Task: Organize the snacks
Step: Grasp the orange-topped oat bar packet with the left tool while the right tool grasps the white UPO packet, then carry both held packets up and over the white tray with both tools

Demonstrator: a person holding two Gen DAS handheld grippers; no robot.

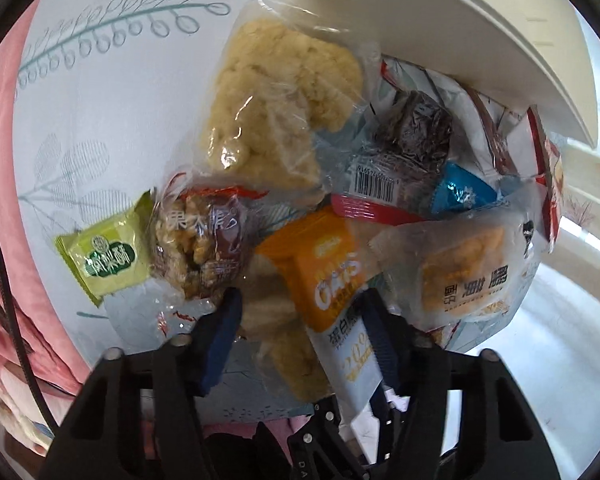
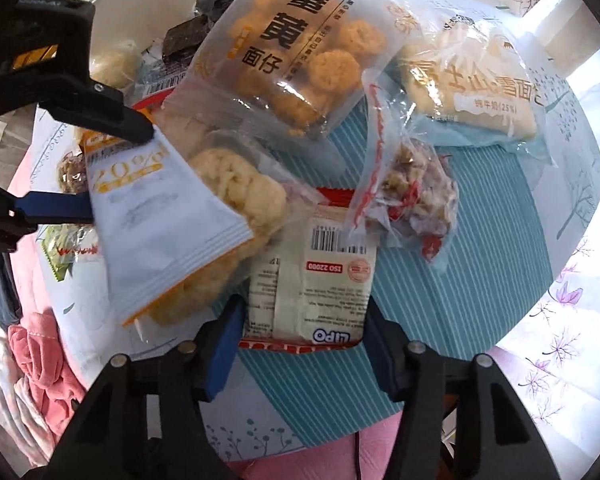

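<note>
Snack packets lie heaped on a pale printed cloth (image 1: 100, 100). My left gripper (image 1: 302, 294) points down into the heap. An orange-and-white oats packet (image 1: 328, 264) lies against its right finger, and a clear bag of pale puffs (image 1: 268, 320) fills the gap to its left pad (image 1: 224, 340). The right wrist view shows that gripper (image 2: 120, 172) straddling the oats packet (image 2: 160, 216). My right gripper (image 2: 305, 302) points straight down, and its pads meet both side edges of a white Lipo packet (image 2: 312, 280) lying label-down.
A white plastic basket (image 1: 460, 40) overhangs the heap at the upper right. Around it lie a green packet (image 1: 104, 256), a nut bar (image 1: 196, 248), a crab-roe snack bag (image 2: 300, 52), a bread bag (image 2: 472, 92) and a nut bag (image 2: 412, 192). Pink fabric (image 2: 40, 360) hangs at the left.
</note>
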